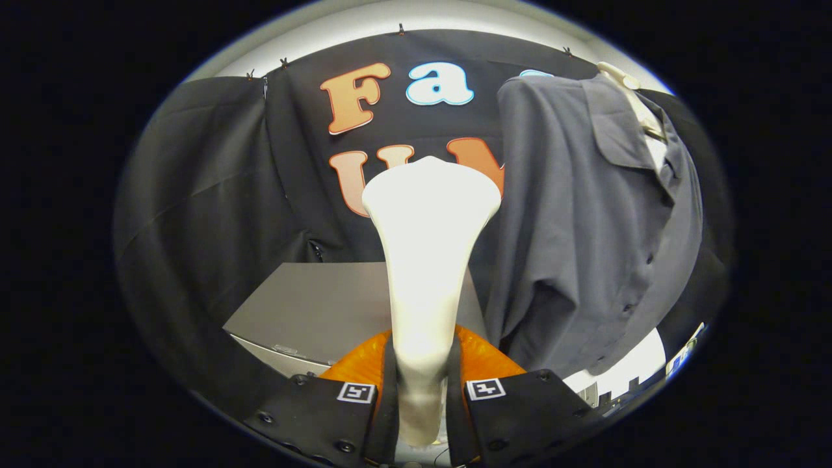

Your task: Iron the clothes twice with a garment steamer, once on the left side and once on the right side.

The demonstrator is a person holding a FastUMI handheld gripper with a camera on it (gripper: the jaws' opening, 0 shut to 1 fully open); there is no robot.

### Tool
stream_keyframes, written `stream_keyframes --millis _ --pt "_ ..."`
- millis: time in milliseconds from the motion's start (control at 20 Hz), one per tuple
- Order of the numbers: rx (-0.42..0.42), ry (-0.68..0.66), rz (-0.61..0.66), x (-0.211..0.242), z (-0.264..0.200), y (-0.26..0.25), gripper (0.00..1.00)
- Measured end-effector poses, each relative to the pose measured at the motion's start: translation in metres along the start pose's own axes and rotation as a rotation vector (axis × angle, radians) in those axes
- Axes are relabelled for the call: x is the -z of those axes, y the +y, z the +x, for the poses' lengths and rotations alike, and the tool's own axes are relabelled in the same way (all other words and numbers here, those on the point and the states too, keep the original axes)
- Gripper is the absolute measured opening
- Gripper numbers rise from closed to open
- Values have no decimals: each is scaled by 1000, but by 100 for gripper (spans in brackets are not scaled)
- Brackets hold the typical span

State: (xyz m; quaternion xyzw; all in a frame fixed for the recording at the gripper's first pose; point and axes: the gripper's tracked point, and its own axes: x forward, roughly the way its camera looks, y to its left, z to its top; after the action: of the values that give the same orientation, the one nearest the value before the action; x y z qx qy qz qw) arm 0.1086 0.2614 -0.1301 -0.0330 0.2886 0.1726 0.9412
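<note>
A white garment steamer (426,260) stands upright between my two fingers, its handle squeezed by both of them and its wide head rising ahead. My gripper (421,390) is shut on that handle. A grey button-up shirt (585,227) hangs on a pale hanger (624,78) to the right of the steamer head, a little beyond it. The steamer head is apart from the shirt, facing the booth wall beside the shirt's left sleeve.
A grey table top (312,312) lies below and to the left of the steamer, with its front edge near my left finger. Black cloth walls close the booth behind and to the left. A bright patch of floor (634,367) shows under the shirt's hem.
</note>
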Motion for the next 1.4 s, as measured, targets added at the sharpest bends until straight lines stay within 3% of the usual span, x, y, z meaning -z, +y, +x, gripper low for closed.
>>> stream_keyframes --millis 350,700,1000,1400 --pt "57 -76 27 -22 -62 -59 37" --pt "138 -111 72 -26 -93 -122 37" --pt "193 -117 83 -27 -91 -167 37" --pt "179 -85 78 -20 -52 -200 37"
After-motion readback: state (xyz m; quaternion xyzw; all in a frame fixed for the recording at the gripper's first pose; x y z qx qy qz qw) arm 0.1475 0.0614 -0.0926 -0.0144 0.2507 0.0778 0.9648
